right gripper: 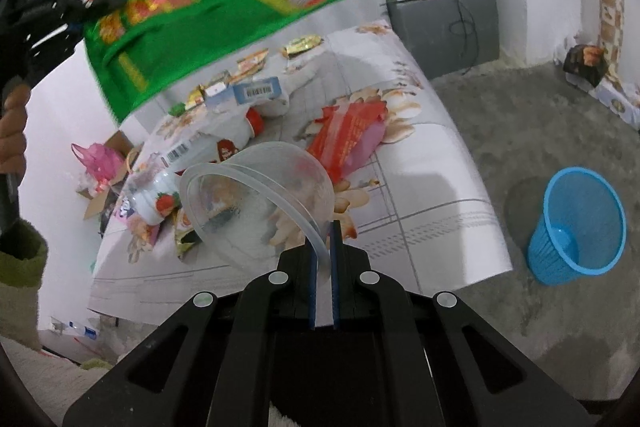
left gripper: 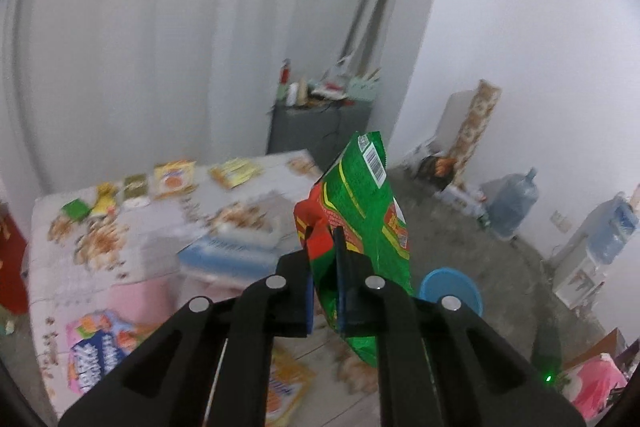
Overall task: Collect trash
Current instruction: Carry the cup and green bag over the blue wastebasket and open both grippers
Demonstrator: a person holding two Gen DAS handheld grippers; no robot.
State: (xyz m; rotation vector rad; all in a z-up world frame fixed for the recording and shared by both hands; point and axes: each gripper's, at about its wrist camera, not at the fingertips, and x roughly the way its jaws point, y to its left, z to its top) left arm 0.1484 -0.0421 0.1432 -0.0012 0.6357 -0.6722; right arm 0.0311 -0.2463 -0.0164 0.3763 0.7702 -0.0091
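The green snack bag [left gripper: 360, 239] is being held by the left gripper [left gripper: 325, 247], whose jaws are clenched on its red lower corner; the rest of the bag is standing up above and beyond the fingers, so it is hanging free of the table [left gripper: 160, 239] and not dragging other wrappers along. In the right wrist view the same bag [right gripper: 192, 15] is being seen up and to the left of the right gripper [right gripper: 325, 239], carried in the air by the left tool, with a hand [right gripper: 12, 131] on its handle at the left edge.

The right gripper is being kept clenched on the thin rim of the clear plastic bowl [right gripper: 260, 195]. The rim is being pinched because the bowl is too wide to be taken around its body; the bowl is therefore tilted, its opening turned to the left, just ahead of the fingers and above the table.

The blue waste basket [right gripper: 576, 231] is standing on the floor, to the right of the right gripper and well apart from it. Probably both pieces are being taken there, one per tool, so that one trip is saved.

More trash is being left on the table ahead of the tongs, such as the red wrapper [right gripper: 344, 135] beyond the bowl and a white bottle [right gripper: 158, 201] to its left, so the task is judged far from finished
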